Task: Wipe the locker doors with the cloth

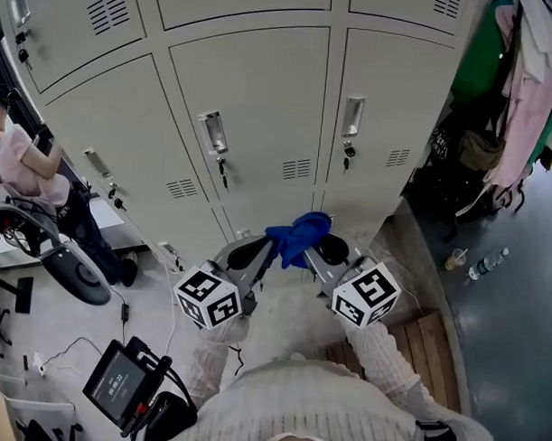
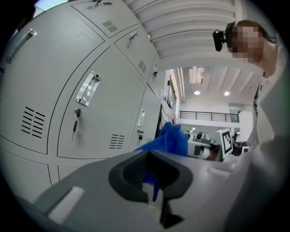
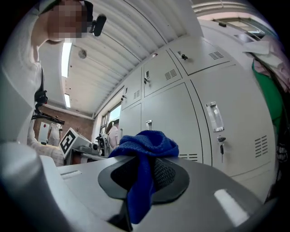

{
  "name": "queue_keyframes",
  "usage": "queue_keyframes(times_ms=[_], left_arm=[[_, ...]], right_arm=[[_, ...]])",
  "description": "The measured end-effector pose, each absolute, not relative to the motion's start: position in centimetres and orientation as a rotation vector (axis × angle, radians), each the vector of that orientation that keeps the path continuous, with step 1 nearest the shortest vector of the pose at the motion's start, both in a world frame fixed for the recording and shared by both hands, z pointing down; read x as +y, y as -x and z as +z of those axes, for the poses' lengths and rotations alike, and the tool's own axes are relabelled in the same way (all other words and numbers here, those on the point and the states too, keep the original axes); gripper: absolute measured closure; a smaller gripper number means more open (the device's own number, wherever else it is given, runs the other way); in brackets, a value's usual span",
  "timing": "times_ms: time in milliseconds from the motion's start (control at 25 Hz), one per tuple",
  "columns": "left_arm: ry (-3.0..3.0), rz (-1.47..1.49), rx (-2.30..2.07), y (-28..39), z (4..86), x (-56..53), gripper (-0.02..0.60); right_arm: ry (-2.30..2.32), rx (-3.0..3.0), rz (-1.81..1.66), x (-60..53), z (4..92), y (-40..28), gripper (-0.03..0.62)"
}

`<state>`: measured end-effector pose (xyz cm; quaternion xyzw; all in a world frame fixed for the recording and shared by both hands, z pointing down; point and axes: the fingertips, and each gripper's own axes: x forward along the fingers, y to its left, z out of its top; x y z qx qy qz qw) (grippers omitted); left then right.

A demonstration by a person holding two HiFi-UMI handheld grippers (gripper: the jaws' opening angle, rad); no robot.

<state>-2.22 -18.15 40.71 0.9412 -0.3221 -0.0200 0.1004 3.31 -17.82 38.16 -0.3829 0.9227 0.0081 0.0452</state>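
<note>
Wearing white knit sleeves (image 1: 386, 356) and carrying a marker cube (image 1: 208, 296) at the rear of each tool. Holding the left gripper (image 1: 257, 252) and the right gripper (image 1: 327, 251) side by side at a low height, with the jaws pointing toward the lockers.

Pinching the blue cloth (image 1: 298, 236) with both tools:
- Pressing the right jaws together on a thick fold, with the bulk bunching above the pads and one tail hanging down between them.
- Pressing the left jaws together on a thin edge, with a narrow strip showing in the slot and the rest bulging up and away toward the right tool.

Spanning the short gap between the two jaw tips with the cloth, just beyond the pads and in front of the lowest row of grey locker doors (image 1: 262, 97). Leaving contact between cloth and door impossible to confirm.

Facing, farther out, closed doors with recessed handles, vent slots and a key (image 1: 222, 172) hanging in a lock. Flanking the lockers: a seated person (image 1: 29, 170) at far left, a tablet (image 1: 118, 383) on the floor, hanging garments (image 1: 534, 79) at far right, a bottle (image 1: 488, 263) and a cup (image 1: 455, 258) on the dark floor.
</note>
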Motion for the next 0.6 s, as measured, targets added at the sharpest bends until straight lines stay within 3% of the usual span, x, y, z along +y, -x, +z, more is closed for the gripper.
queue_keyframes(times_ms=[600], left_arm=[[-2.71, -0.165, -0.995, 3.3, 41.5, -15.5, 0.575]], right_arm=[[1.146, 2.819, -0.105, -15.4, 39.8, -2.1, 0.534]])
